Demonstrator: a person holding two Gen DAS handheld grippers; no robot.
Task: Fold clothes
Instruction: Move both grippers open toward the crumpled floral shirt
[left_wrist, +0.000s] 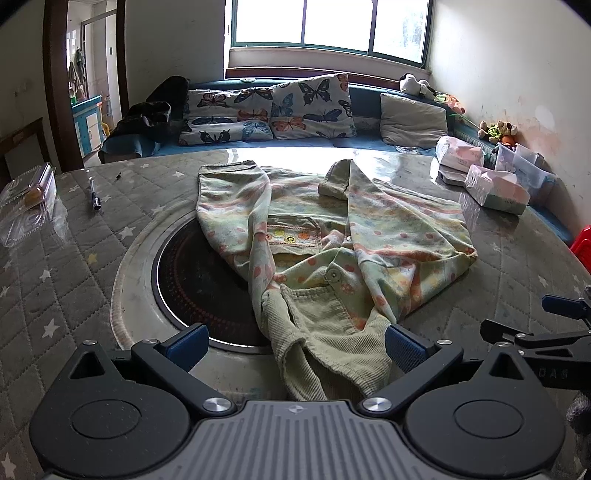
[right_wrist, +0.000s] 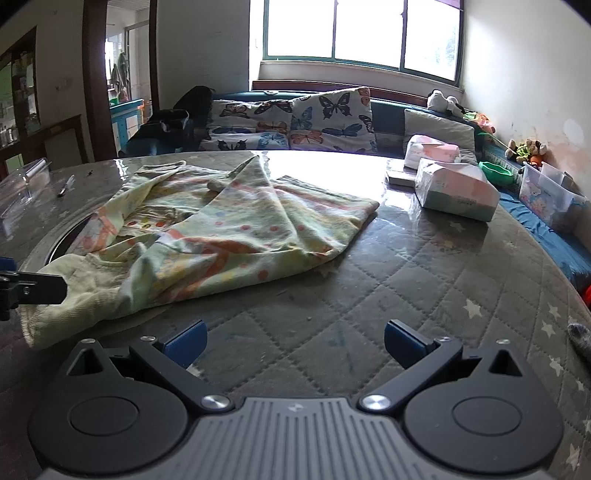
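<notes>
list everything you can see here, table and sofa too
pale green spotted children's jacket: 1, half folded, table centre
grey star-quilted table cover: 1, under the jacket
round dark burner plate: 1, black, partly under the jacket
tissue packs: 2, pink and white, far right of table
clear plastic box: 1, left edge
pen: 1, silver, left side
butterfly cushions: 2, white, on blue sofa
left gripper: 1, black, blue fingers open around the jacket's ribbed hem
right gripper: 1, black, open over bare cover
</notes>
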